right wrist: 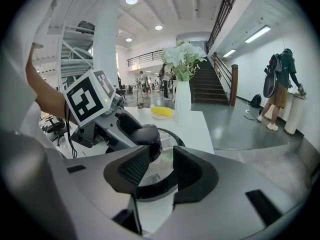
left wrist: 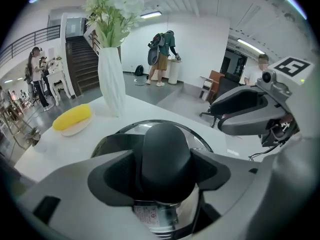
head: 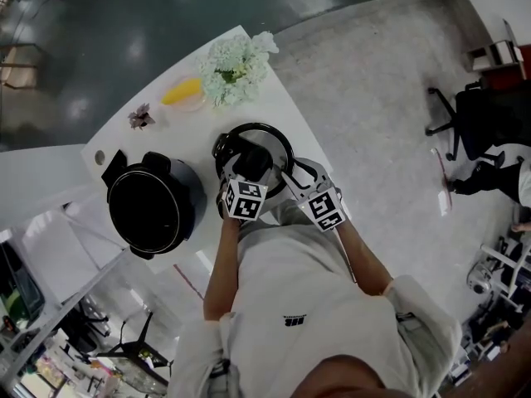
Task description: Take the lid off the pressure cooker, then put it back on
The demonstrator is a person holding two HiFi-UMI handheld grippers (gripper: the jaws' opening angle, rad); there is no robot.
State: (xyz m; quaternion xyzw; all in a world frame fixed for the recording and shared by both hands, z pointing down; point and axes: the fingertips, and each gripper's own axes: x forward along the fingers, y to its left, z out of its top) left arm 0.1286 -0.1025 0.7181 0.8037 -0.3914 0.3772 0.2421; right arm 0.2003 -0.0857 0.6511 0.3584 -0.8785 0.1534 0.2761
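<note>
The pressure cooker's steel lid (head: 267, 139) lies on the white table (head: 274, 89), apart from the black cooker pot (head: 153, 207), which stands uncovered to its left. My left gripper (head: 249, 168) reaches down over the lid's black knob (left wrist: 166, 156). The knob sits between its wide-spread jaws, and the left gripper (left wrist: 165, 176) is open. My right gripper (head: 288, 178) hovers at the lid's near right rim (right wrist: 172, 140). The jaws of the right gripper (right wrist: 161, 171) stand a little apart with nothing between the pads.
A white vase of pale flowers (head: 235, 69) and a yellow item on a small plate (head: 182, 92) stand behind the lid. A small dried sprig (head: 141, 117) lies at the far left. The table's right edge (head: 311, 143) runs close beside the lid.
</note>
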